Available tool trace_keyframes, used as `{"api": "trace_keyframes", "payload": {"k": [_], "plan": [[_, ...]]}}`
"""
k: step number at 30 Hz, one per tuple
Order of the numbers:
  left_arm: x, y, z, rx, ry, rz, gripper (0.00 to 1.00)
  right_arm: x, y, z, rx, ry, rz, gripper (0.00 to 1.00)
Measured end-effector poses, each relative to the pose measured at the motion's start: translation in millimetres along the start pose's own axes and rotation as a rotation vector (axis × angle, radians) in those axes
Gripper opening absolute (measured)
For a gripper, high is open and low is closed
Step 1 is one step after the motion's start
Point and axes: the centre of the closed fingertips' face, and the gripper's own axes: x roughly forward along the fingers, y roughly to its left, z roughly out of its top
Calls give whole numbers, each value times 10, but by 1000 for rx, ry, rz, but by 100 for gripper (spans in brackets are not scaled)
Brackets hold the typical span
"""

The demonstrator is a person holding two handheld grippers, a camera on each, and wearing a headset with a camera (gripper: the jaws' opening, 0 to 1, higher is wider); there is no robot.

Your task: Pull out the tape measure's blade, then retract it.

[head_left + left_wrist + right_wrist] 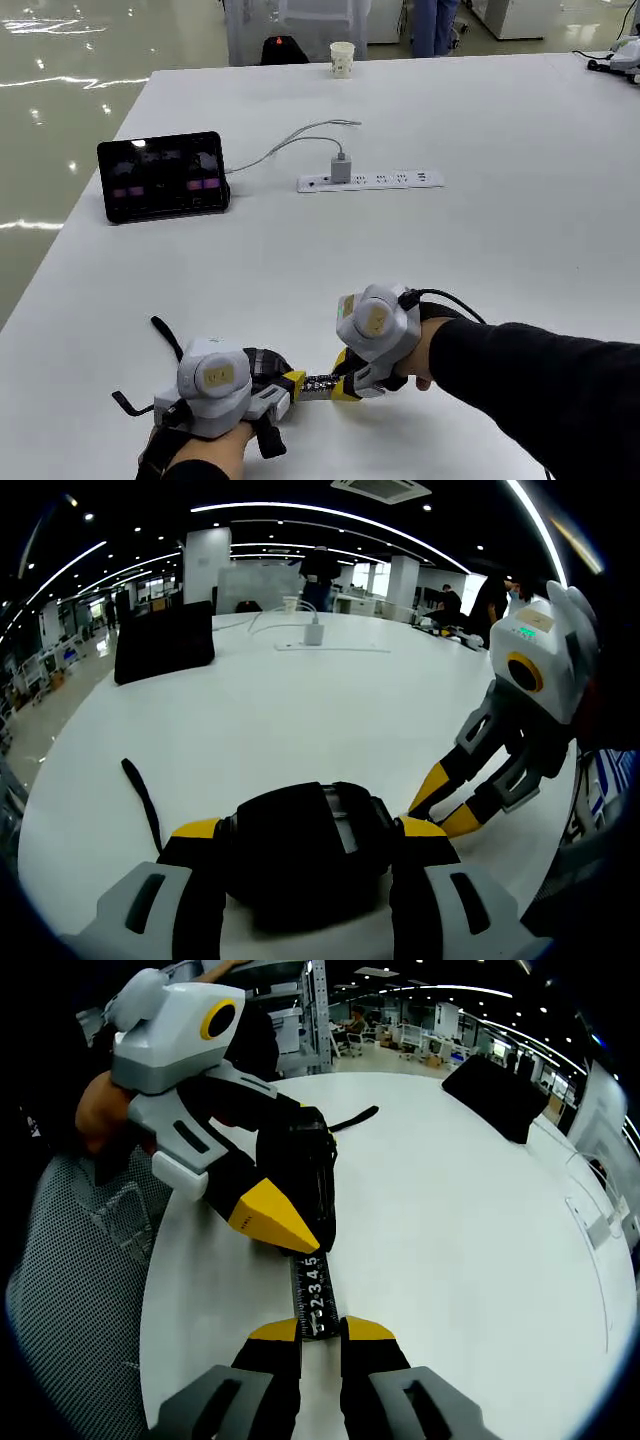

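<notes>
Table [500, 200] holds tape measure [305, 850]; blade [315, 1295] seemingly reads 2–5.

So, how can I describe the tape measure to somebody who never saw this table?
On the white table, look at the near edge, where two grippers meet. The tape measure is the black case held in the left gripper. Unlike the black tablet farther back, it shows a short numbered blade, pinched by the right gripper.

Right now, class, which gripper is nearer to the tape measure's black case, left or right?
Left. The left gripper is shut on the case, one jaw on each side. The right gripper pinches the end of the blade, a short stretch away.
</notes>
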Motion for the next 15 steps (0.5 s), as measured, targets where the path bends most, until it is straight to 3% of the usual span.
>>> {"api": "trace_keyframes", "payload": {"k": [15], "plan": [[-3, -6, 1, 2, -1, 0, 62, 42, 4, 59, 21, -32, 14, 11]]}}
